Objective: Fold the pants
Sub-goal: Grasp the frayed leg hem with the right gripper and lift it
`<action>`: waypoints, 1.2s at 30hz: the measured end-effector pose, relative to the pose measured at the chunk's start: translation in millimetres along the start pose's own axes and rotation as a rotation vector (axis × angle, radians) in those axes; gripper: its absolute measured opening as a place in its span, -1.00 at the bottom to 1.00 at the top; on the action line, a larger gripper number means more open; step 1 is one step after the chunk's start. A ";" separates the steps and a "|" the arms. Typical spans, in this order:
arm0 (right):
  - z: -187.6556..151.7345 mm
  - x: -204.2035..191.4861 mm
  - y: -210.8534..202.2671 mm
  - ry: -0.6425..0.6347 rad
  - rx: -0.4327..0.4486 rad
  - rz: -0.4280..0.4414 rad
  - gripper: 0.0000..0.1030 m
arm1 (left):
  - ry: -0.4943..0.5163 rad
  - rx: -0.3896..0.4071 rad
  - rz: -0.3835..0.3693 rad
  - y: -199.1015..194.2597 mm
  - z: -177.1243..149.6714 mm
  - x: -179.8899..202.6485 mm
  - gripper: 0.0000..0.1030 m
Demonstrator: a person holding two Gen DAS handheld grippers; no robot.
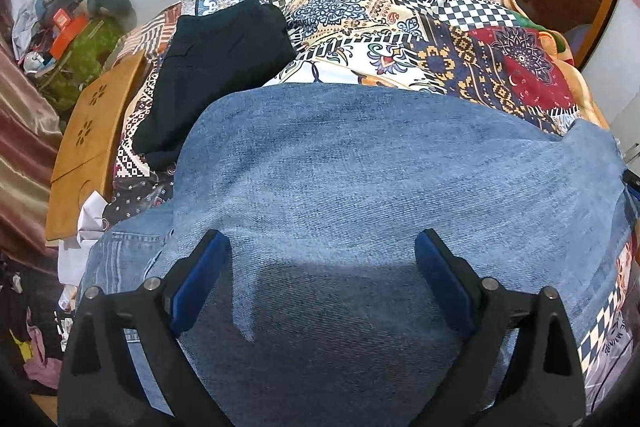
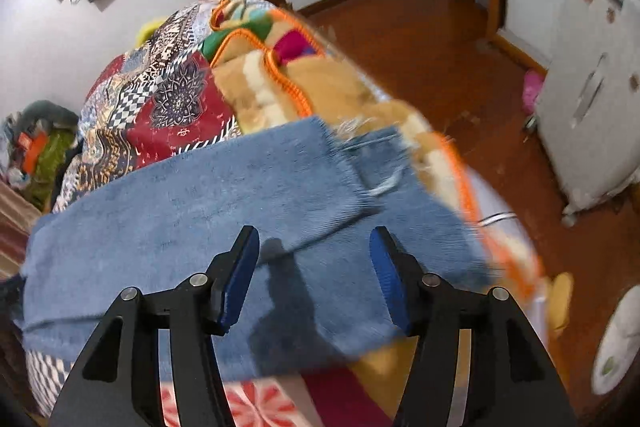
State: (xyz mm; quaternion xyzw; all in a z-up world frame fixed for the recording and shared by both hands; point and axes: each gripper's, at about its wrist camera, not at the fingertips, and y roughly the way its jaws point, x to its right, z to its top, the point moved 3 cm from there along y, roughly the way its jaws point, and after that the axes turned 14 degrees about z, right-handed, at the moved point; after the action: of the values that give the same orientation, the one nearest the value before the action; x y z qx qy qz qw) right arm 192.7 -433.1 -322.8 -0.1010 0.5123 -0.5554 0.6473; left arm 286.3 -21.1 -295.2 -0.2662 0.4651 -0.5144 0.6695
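Lying across the near part of the bed with the patchwork-patterned quilt (image 1: 384,7), the faded blue denim pants (image 1: 360,179) already doubled over themselves at least once: in the right wrist view one layer of denim sits on top of another, with a frayed hem (image 2: 340,147) and a stitched edge showing just beside it at the far right end. Judged as partly folded, then, but not finished (the exact number of layers cannot be told from these two views). On the left side a strip of seam and stitching still pokes out from under the top layer, so edges not fully lined up there. Left gripper (image 1: 322,263) hanging directly above the denim with both blue pads spread wide apart and nothing pinched between them; whether the tips touch the cloth cannot be told. Right gripper (image 2: 314,259) also with its jaws parted, about half wide, hovering over the cloth near the stepped edge of the upper layer, nothing clamped between the pads. Picture blurred toward the orange-trimmed fleece blanket (image 2: 280,83) at the bed's right edge, so fine detail lost there. A folded dark garment (image 1: 216,75) resting farther back on the quilt, apart from the pants, probably a finished piece. Left to do, as a judgement: probably one more fold to make a compact packet, then smoothing and perhaps setting aside near the dark garment.
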 end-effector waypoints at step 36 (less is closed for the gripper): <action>-13.1 18.7 -29.4 -0.128 0.003 -0.200 -0.76 | 0.106 0.011 -0.043 -13.2 -4.8 25.4 0.95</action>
State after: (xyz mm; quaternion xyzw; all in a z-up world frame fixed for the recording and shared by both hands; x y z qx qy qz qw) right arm 161.8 -453.4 -318.4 -0.1858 0.4566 -0.6102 0.6202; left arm 277.1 -48.7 -295.1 -0.2449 0.4913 -0.5448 0.6339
